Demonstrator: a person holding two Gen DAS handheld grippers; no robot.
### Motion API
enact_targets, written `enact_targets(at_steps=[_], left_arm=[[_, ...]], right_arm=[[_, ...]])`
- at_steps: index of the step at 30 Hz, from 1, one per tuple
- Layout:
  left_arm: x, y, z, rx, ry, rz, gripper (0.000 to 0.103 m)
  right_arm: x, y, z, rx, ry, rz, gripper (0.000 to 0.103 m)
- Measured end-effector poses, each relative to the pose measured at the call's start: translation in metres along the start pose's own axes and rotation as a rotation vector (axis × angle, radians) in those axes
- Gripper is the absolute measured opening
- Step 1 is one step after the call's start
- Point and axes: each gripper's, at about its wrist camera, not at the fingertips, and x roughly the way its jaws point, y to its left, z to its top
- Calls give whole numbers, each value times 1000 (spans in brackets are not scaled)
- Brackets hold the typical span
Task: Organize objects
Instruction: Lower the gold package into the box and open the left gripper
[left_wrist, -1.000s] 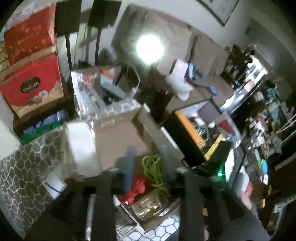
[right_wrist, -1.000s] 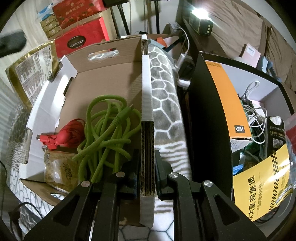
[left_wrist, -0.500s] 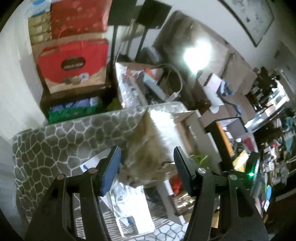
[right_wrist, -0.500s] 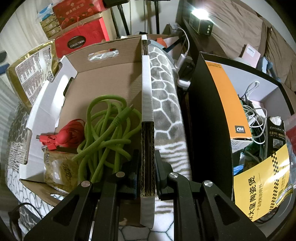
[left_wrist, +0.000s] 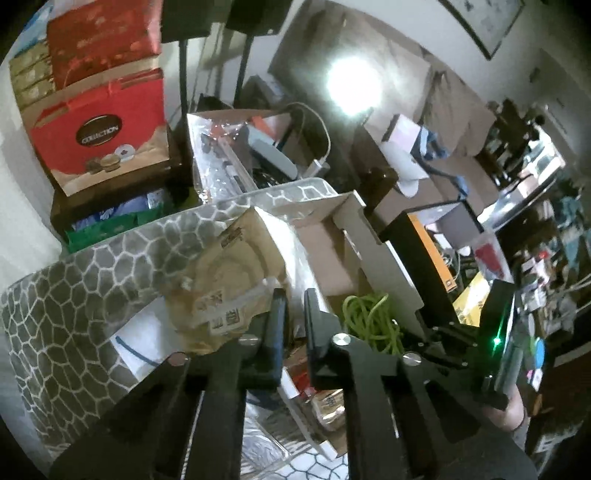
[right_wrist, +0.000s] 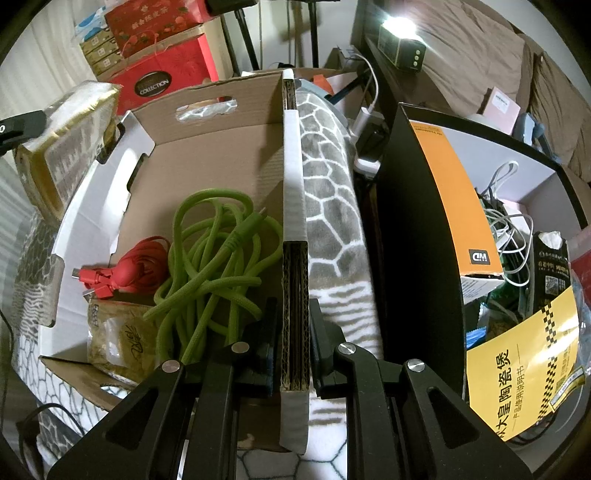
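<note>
Cardboard box (right_wrist: 207, 155) sat on grey blanket with white honeycomb pattern (right_wrist: 332, 206). Right claw (right_wrist: 293, 350) clamped on box's near right wall. Inside box: green cord (right_wrist: 218, 258) tangled mid-floor, red cable (right_wrist: 129, 266) left of it, gold packet (right_wrist: 118, 339) at near left corner. Left claw (left_wrist: 293, 325) drawn together at box's left rim, beside a crinkled gold snack bag (left_wrist: 229, 288); grip on bag could not be told. Black bin with orange liner (right_wrist: 443, 206) right of box, full of white wires. Red gift boxes (right_wrist: 155, 77) stacked behind box. Lamp glare (left_wrist: 351, 86) further behind, brown bedding (right_wrist: 461, 48) beyond.
</note>
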Motion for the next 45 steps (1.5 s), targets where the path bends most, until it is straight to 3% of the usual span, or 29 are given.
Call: enact_targets(at_steps=[6, 10, 14, 16, 17, 18, 23, 25, 27, 30, 33, 45], left_arm=[[2, -38, 15, 57, -26, -5, 5], [17, -66, 27, 97, -36, 46, 5], [37, -69, 34, 69, 4, -18, 12], [34, -66, 33, 63, 5, -90, 23], [28, -66, 32, 72, -9, -107, 41], [20, -65, 31, 83, -38, -83, 51], [-5, -38, 28, 65, -81, 60, 53], [-4, -19, 26, 48, -73, 160, 53], [1, 3, 23, 3, -37, 214, 53], [13, 31, 14, -61, 32, 219, 53], [25, 42, 7, -84, 73, 146, 53], [33, 24, 13, -104, 74, 92, 50]], right_arm=[[0, 0, -1, 0, -1, 0, 15], [0, 0, 0, 2, -1, 1, 15], [-1, -1, 1, 4, -1, 6, 15], [-1, -1, 3, 3, -1, 7, 15], [-1, -1, 2, 2, 0, 7, 15], [0, -1, 3, -1, 0, 6, 15], [1, 0, 2, -4, -3, 3, 16], [1, 0, 2, -2, -5, 3, 16], [0, 1, 1, -2, -5, 3, 16], [1, 2, 0, -1, -4, 6, 16], [2, 3, 0, -3, -3, 4, 16], [1, 3, -4, -4, -1, 5, 16]])
